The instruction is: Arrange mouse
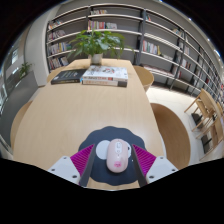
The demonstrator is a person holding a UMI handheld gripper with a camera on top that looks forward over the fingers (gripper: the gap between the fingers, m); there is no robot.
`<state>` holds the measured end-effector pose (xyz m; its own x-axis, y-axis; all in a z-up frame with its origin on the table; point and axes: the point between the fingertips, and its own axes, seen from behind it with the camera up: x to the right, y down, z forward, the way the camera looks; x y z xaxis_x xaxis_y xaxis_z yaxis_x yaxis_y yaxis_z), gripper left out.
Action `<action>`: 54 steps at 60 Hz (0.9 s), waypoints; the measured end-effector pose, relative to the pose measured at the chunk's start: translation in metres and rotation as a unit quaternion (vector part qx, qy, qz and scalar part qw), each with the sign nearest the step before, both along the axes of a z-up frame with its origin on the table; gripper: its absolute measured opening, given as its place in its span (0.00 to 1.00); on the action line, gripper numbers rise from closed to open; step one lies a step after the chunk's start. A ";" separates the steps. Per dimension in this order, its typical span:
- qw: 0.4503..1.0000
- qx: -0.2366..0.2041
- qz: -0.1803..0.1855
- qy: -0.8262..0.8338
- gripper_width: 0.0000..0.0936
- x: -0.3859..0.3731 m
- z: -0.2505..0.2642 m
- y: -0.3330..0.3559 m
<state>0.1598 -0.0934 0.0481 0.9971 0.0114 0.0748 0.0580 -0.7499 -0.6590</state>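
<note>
Gripper (111, 160): its two fingers reach forward at the near edge of the table, the pink pads (84, 158) facing inward on either side of the mouse; the claw is released, with a thin gap visible between each pad and the mouse's flanks.
Mouse (119, 155): a pale, whitish-pink one, lying flat between the fingers, resting on its own support and not lifted.
Mouse mat (103, 138): a dark, rounded mat under the mouse, spreading out ahead of the fingertips and showing between the fingers.
Table (75, 112): light wood, stretching away from the gripper; mostly bare in the middle.
Books (104, 76): a flat stack at the far end of the table, well beyond the mat, with a darker flat item (68, 76) just beside it on the left.
Plant (97, 43): a leafy green one standing behind the books; its pot is hard to make out.
Chair (145, 76): a wooden one near the table's far right corner.
Shelves (165, 45): bookcases along the back wall, their compartments filled with rows of upright books.
Floor (178, 125): orange-brown, to the right of the table.
</note>
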 end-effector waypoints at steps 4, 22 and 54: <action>1.000 0.018 0.001 -0.001 0.74 -0.014 0.034 0.000; 0.995 0.093 0.006 0.030 0.74 -0.106 0.152 -0.040; 0.994 0.110 0.014 0.014 0.74 -0.171 0.182 -0.129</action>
